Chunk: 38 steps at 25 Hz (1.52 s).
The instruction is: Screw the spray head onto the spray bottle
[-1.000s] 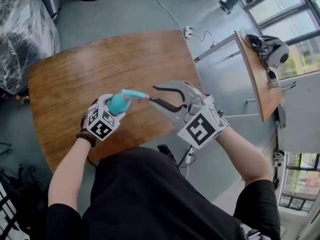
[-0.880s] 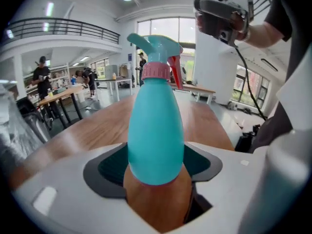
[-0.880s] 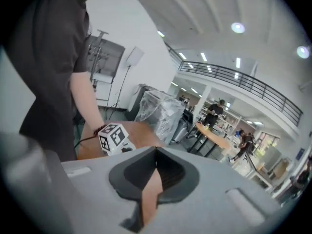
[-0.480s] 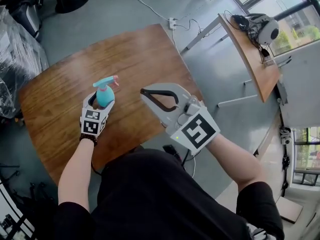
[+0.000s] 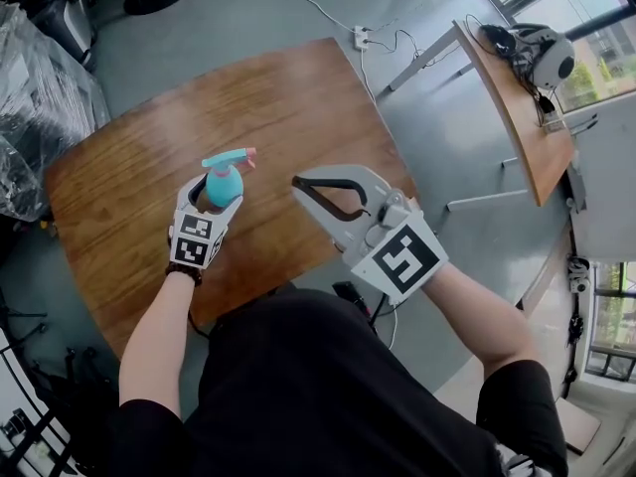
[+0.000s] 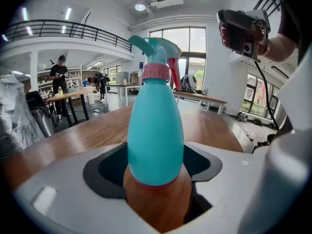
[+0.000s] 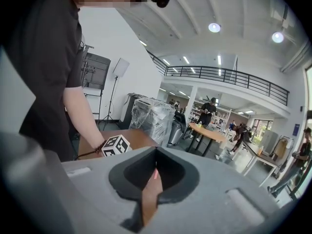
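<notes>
A teal spray bottle (image 5: 225, 184) with a teal spray head and pink trigger (image 5: 230, 157) stands upright over the wooden table (image 5: 288, 97). My left gripper (image 5: 221, 191) is shut on the bottle's lower body. In the left gripper view the bottle (image 6: 156, 130) fills the middle between the jaws, its spray head (image 6: 156, 50) sitting on a pink collar. My right gripper (image 5: 298, 182) hovers to the right of the bottle, apart from it, jaws shut with nothing in them. The right gripper view shows its jaws (image 7: 153, 172) closed to a thin slit.
A second wooden table (image 5: 517, 117) at the right carries a headset (image 5: 542, 53). Plastic-wrapped goods (image 5: 40, 97) stand at the left. A power strip with cables (image 5: 363, 36) lies on the floor beyond the table. People stand far off in the hall.
The bottle has swung from tilted, nozzle pointing towards the right gripper, to upright. The left gripper shifted left with it. The right gripper's jaws have closed and now sit apart from the spray head.
</notes>
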### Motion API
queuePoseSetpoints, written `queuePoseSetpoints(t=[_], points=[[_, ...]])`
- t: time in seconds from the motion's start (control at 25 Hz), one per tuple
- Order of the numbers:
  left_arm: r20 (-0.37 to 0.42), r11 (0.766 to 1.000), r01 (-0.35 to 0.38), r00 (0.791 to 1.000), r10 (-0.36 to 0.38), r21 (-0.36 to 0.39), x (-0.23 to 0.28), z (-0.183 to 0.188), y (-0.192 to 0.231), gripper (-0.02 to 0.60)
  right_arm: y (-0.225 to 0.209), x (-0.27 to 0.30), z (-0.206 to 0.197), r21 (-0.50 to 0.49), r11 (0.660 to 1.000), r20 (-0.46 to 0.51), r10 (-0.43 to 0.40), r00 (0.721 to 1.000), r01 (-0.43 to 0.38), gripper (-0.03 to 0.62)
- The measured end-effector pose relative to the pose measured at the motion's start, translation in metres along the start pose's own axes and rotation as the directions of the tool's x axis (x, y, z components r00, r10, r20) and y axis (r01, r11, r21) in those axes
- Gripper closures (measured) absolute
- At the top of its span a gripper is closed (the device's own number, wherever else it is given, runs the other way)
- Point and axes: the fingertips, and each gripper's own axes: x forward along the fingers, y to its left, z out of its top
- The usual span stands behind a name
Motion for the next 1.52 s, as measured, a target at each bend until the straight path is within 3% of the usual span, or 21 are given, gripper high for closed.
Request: queuePoseSetpoints(t=[0.32, 0.76, 1.16, 1.28, 1.44, 1.52], points=[[0.009, 1.000, -0.016, 1.000, 0.016, 0.006, -0.008, 0.006, 0.004, 0.204, 0.006, 0.010, 0.003, -0.019, 0.999, 0.000, 0.034, 0.999, -0.034, 0.602], [-0.005, 0.997, 0.008, 1.000, -0.007, 0.081, -0.014, 0.001, 0.000, 0.204, 0.015, 0.021, 0.002, -0.036, 0.997, -0.037, 0.071, 0.997, -0.072, 0.600], [-0.015, 0.986, 0.043, 0.999, -0.041, 0.159, -0.020, -0.002, -0.015, 0.204, 0.032, 0.039, -0.009, -0.086, 0.985, -0.151, 0.132, 0.980, -0.146, 0.485], [-0.031, 0.975, 0.054, 0.998, -0.048, 0.216, -0.021, -0.003, -0.021, 0.204, 0.041, 0.053, -0.022, -0.189, 0.960, -0.239, 0.161, 0.958, -0.208, 0.425], [-0.060, 0.949, 0.074, 0.996, -0.059, 0.306, -0.022, -0.005, -0.033, 0.204, 0.056, 0.073, -0.041, -0.347, 0.876, -0.379, 0.196, 0.905, -0.335, 0.402], [-0.068, 0.934, 0.087, 0.995, -0.067, 0.346, -0.023, -0.005, -0.040, 0.204, 0.061, 0.080, -0.056, -0.379, 0.839, -0.454, 0.200, 0.868, -0.391, 0.401]])
